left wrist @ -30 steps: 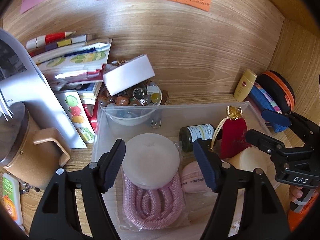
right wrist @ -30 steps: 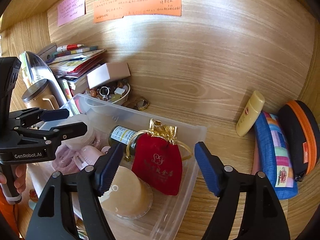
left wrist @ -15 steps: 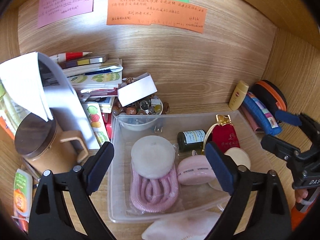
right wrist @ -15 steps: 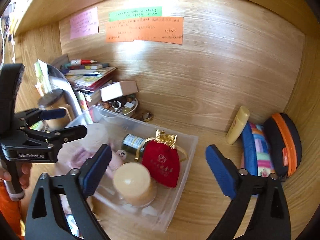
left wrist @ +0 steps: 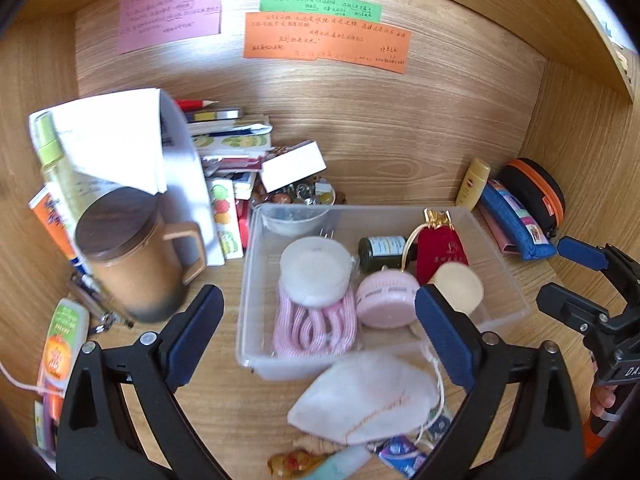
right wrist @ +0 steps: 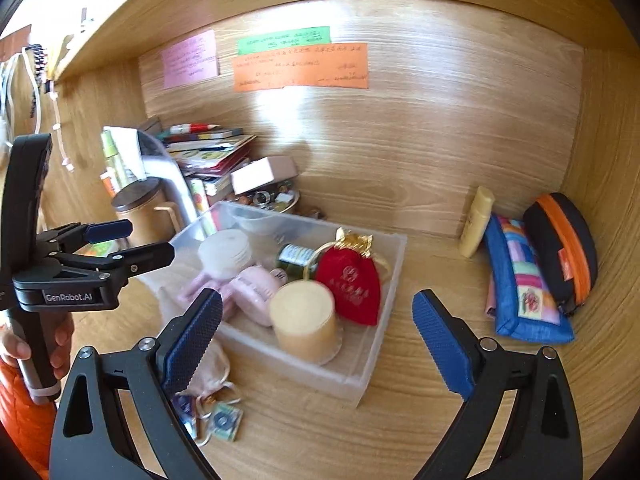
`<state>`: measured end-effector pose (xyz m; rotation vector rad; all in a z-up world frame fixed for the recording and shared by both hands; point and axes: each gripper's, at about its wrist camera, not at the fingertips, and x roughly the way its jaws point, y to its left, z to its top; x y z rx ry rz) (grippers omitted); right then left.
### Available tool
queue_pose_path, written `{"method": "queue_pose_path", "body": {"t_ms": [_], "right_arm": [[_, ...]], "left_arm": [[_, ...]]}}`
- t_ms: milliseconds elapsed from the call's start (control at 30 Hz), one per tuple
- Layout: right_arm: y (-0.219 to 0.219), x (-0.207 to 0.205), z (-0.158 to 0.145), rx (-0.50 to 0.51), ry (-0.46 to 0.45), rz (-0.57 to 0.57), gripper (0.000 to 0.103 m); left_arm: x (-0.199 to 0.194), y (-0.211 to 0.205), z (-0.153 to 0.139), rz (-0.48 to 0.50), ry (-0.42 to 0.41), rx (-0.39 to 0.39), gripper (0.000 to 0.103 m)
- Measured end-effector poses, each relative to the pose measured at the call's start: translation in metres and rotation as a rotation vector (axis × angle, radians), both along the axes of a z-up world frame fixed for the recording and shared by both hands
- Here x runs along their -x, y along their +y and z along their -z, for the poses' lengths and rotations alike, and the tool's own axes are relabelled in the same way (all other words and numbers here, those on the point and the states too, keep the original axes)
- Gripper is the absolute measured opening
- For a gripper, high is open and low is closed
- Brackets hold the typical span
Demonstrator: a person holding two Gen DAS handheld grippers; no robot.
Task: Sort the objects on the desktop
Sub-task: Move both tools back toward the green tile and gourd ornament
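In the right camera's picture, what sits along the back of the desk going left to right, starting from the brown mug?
Brown lidded mug → stack of books → small white box → yellow bottle → blue patchwork pouch → black case with orange zip.

Bright daylight, back-panel glare, fisheye-bent dark corners, slight blur.

Wood-grain desk alcove [right wrist: 400, 128]; shelf edge [right wrist: 120, 46] above; bright glare patch on back panel; side walls enclose.

Clear plastic bin [left wrist: 505, 295], red velvety pouch [right wrist: 352, 284] (gold trim), wood-grain desk [right wrist: 420, 408], paper notes [left wrist: 326, 42].
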<state>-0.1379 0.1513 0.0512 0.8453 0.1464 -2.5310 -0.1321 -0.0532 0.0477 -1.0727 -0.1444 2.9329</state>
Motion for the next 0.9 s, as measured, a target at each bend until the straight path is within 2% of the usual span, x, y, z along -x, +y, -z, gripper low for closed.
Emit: {"method": "queue_pose_path", "body": {"t_ms": [267, 600, 900], "right_arm": [[-0.001, -0.024, 0.012, -0.017, -0.018, -0.027, 0.095], [-0.008, -0.039, 0.043, -0.027, -0.104, -0.045, 0.095], [-0.016, -0.041, 0.075, -0.033, -0.202, -0.054, 0.095]], "left_arm": [[-0.031, -0.009, 0.015, -0.052, -0.035, 0.001, 0.098], [-0.061, -0.016, 0.041, -0.087, -0.096, -0.003, 0.098], [-0.072, -0.025, 0.065, -0.099, -0.165, -0.040, 0.098]]}}
